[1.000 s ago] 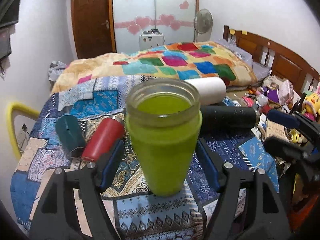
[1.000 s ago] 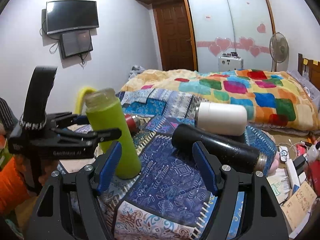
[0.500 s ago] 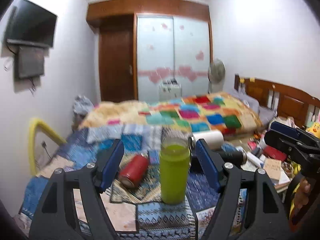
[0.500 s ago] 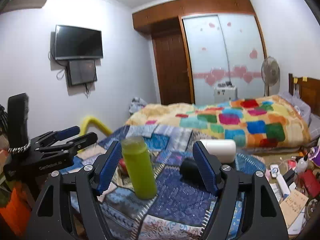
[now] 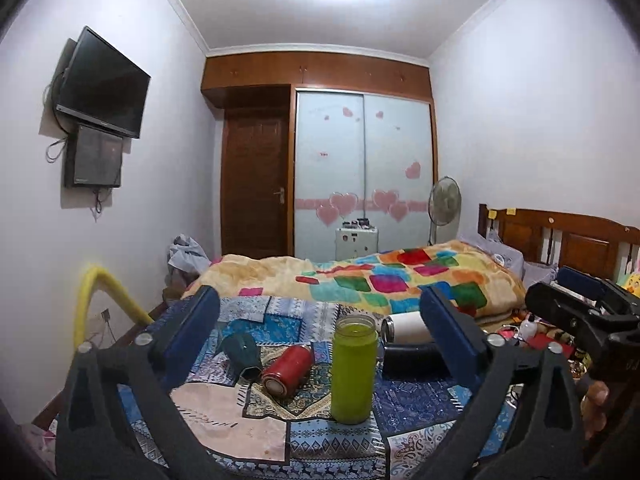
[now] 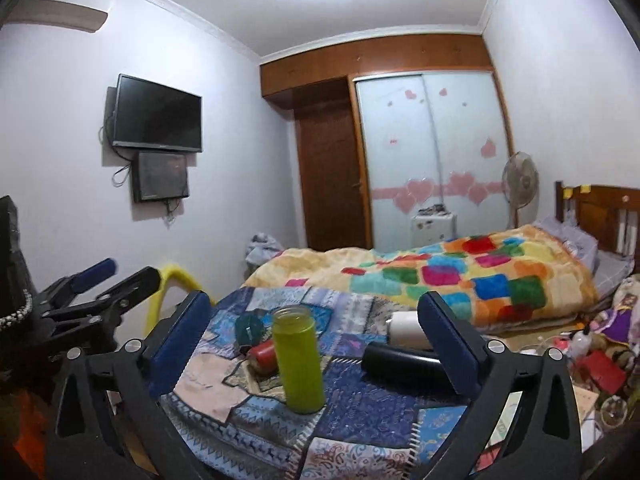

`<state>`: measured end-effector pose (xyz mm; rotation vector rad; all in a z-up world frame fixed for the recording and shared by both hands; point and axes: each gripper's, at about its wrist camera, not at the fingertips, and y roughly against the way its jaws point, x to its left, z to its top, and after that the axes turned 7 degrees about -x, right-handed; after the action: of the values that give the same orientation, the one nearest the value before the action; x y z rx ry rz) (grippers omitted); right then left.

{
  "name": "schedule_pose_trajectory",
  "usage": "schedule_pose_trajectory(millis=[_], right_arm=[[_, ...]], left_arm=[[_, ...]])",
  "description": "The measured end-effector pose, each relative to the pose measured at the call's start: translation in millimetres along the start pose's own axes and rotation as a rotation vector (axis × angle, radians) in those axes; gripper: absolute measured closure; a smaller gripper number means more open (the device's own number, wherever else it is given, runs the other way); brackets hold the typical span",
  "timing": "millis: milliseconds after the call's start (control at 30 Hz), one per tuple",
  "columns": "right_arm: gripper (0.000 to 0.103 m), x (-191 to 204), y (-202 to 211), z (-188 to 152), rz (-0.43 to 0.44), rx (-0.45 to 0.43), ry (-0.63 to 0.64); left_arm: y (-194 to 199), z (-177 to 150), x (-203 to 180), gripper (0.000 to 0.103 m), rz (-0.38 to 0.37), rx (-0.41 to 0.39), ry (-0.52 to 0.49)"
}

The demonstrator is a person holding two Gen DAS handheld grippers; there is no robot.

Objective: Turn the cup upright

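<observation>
Both grippers backed off and up since a second ago; green cup (image 5: 354, 369) now stands alone, upright, mouth up.
Left gripper (image 5: 320, 344) and right gripper (image 6: 314, 346) gape wide, holding nothing. Cup sits mid-tabletop (image 5: 224, 420) on its flat base, apart from red flask (image 5: 289, 369) and black flask (image 6: 402, 365) lying on their sides; front edge near, room to withdraw.
</observation>
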<state>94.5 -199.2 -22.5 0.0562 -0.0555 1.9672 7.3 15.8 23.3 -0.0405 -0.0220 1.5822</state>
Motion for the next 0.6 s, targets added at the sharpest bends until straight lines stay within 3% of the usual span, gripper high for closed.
schedule_pose_trajectory(millis=[600], right_arm=[[0.000, 7, 18, -3, -0.069, 0.003, 0.020]], left_arm=[[15, -10, -1, 0.000, -0.010, 0.011, 0.005]])
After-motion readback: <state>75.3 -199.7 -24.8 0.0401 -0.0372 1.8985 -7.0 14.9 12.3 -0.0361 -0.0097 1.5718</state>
